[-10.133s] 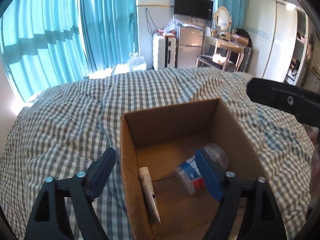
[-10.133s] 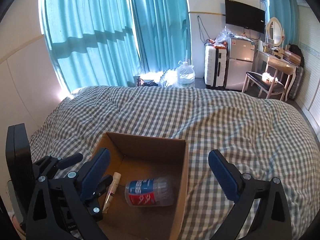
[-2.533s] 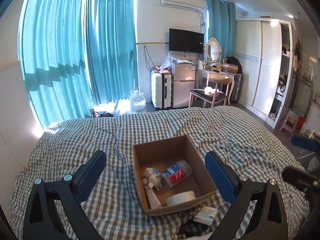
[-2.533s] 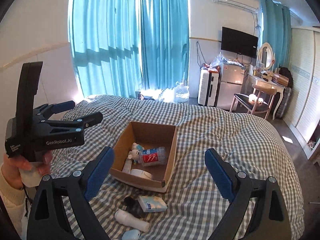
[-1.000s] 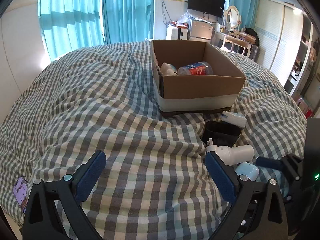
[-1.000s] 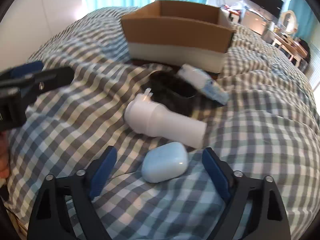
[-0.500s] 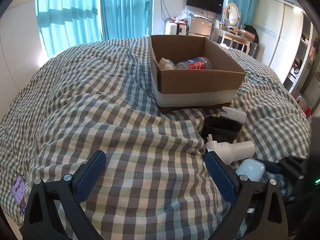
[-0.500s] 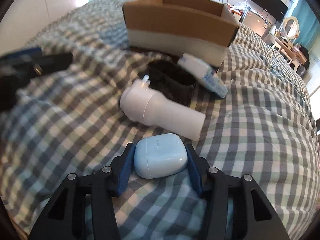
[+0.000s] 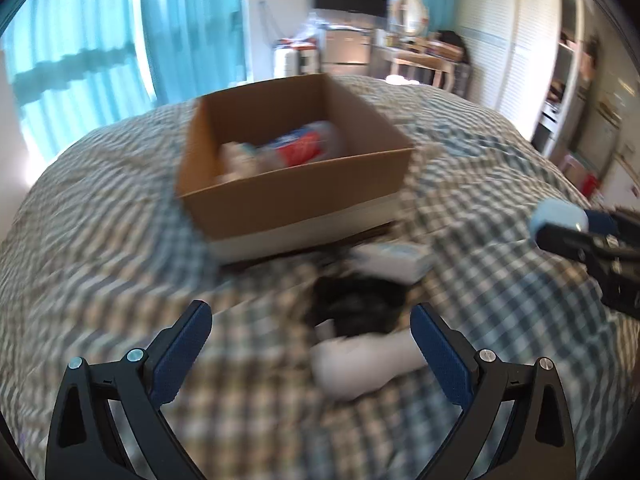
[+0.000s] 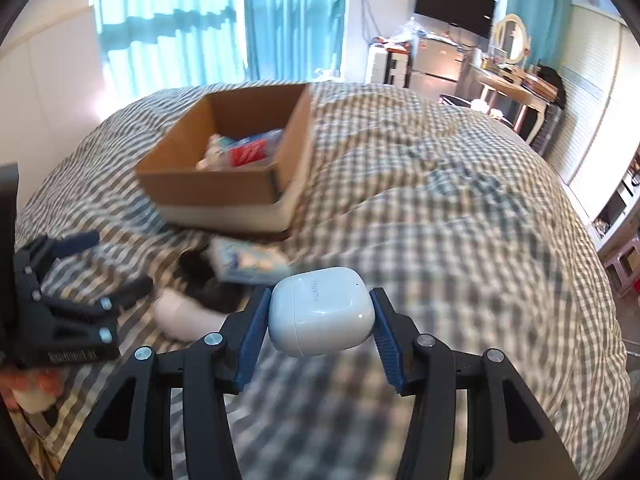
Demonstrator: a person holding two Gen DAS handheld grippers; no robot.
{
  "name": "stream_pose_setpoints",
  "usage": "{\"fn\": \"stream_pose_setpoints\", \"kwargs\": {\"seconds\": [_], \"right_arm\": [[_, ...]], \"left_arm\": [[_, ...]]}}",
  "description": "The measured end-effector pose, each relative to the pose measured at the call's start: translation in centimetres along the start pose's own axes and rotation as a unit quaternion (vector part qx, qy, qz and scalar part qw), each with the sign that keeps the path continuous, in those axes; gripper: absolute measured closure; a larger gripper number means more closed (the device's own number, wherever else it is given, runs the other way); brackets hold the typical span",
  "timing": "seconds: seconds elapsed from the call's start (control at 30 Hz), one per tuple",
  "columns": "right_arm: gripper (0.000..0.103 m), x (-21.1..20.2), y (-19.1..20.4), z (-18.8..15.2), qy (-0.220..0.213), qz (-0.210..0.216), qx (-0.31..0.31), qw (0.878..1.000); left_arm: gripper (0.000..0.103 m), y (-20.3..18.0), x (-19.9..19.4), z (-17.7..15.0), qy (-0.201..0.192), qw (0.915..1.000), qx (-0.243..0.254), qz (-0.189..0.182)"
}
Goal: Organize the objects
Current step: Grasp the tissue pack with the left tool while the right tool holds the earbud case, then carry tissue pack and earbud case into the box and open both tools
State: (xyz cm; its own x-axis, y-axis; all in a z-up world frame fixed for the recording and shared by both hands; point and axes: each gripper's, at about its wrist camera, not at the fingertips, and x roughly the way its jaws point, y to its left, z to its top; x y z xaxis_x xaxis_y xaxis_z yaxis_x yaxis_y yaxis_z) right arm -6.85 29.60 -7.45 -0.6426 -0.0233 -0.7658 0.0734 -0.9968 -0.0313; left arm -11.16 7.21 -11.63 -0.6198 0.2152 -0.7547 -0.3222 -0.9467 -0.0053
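Right wrist view: a pale blue earbud case (image 10: 320, 312) is clamped between the two blue-padded fingers of the right gripper (image 10: 318, 330), held up above the checked bedspread (image 10: 460, 220). Beyond it, lying on the bedspread, are a small white and blue packet (image 10: 248, 260), a black object (image 10: 204, 284) and a white bottle (image 10: 180, 316). Farther back sits an open cardboard box (image 10: 224, 192) with a red-labelled jar (image 10: 256, 152) inside. The left gripper (image 9: 310, 350) hangs over the white bottle, fingers spread wide apart and holding nothing.
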Motion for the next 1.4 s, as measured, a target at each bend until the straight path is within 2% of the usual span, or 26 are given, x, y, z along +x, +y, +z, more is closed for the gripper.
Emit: {"fn": "stream_pose_setpoints", "kwargs": {"seconds": [0.13,0.33,0.43,0.57,0.63,0.7,0.73,0.77,0.9,1.07,1.2,1.4], "right_arm": [[0.053,1.1,-2.4,1.4,0.002,-0.003,0.009,1.0],[0.053,3.7,-4.1,2.4,0.015,0.028,0.023,0.999],[0.053,4.8,-4.0,2.0,0.024,0.05,0.03,0.998],[0.053,6.3,-3.4,1.4,0.042,0.053,0.024,0.997],[0.053,6.7,-3.3,1.2,0.045,0.054,0.022,0.997],[0.053,6.9,-3.3,1.1,0.046,0.052,0.022,0.997],[0.053,6.9,-3.2,1.1,0.046,0.047,0.02,0.998],[0.053,6.9,-3.1,1.1,0.044,0.044,0.018,0.998],[0.053,6.3,-3.3,0.8,0.032,0.029,0.019,0.999],[0.053,5.6,-3.7,0.9,0.025,0.011,0.024,0.999],[0.053,3.9,-2.7,1.4,0.004,-0.019,0.003,1.0],[0.053,1.4,-1.2,2.0,-0.021,-0.029,-0.016,0.999]], "left_arm": [[0.001,-2.7,2.7,1.4,0.008,0.9993,0.028,-0.024],[0.001,-4.1,7.0,3.0,0.03,0.998,0.038,-0.041],[0.001,-4.0,9.3,3.2,0.052,0.9972,0.03,-0.044],[0.003,-4.4,11.3,3.1,0.076,0.9954,0.029,-0.051],[0.011,-4.8,11.2,3.0,0.073,0.9953,0.036,-0.053],[0.025,-5.3,10.8,2.9,0.07,0.9947,0.045,-0.06],[0.037,-5.5,10.6,2.9,0.07,0.9942,0.048,-0.067],[0.04,-5.7,10.4,2.9,0.069,0.9942,0.05,-0.066],[0.042,-5.9,9.5,3.0,0.057,0.9957,0.059,-0.042],[0.043,-5.3,7.6,3.5,0.042,0.9976,0.045,-0.032],[0.043,-5.0,5.9,3.9,0.026,0.9986,0.042,-0.021],[0.043,-3.9,2.1,4.4,-0.012,0.9994,0.032,-0.012]]}}
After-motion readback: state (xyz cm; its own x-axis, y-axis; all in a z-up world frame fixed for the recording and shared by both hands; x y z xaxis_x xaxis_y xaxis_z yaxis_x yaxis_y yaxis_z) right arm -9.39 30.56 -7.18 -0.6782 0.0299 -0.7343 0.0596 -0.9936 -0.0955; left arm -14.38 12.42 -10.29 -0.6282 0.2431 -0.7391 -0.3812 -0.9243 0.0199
